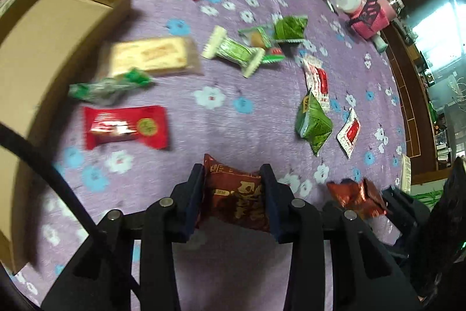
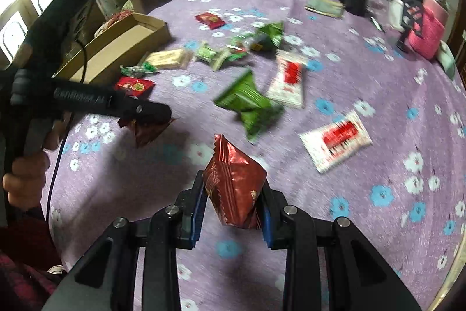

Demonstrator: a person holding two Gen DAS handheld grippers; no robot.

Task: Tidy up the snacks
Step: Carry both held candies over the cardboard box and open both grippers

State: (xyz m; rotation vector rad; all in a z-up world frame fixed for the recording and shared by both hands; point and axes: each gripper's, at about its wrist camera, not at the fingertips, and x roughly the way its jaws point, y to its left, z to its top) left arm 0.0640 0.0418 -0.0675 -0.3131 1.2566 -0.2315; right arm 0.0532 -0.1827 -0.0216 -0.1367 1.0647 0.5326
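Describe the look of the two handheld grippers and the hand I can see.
Both the left gripper and the right gripper are matte black linkages with silver pivot pins and dark blue finger pads. A thin black cable trails from the left unit, whose black handle carries faint lettering. The left hand is bare above a dark red patterned sleeve.

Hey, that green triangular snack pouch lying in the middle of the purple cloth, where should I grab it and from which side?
Grip the green pouch across its puffed middle, coming from above with the fingers spanning its narrower width. It lies flat on the purple cloth, and its crimped ends are thin and likely slippery. Both grippers already hold dark red packets, so one must be freed first.
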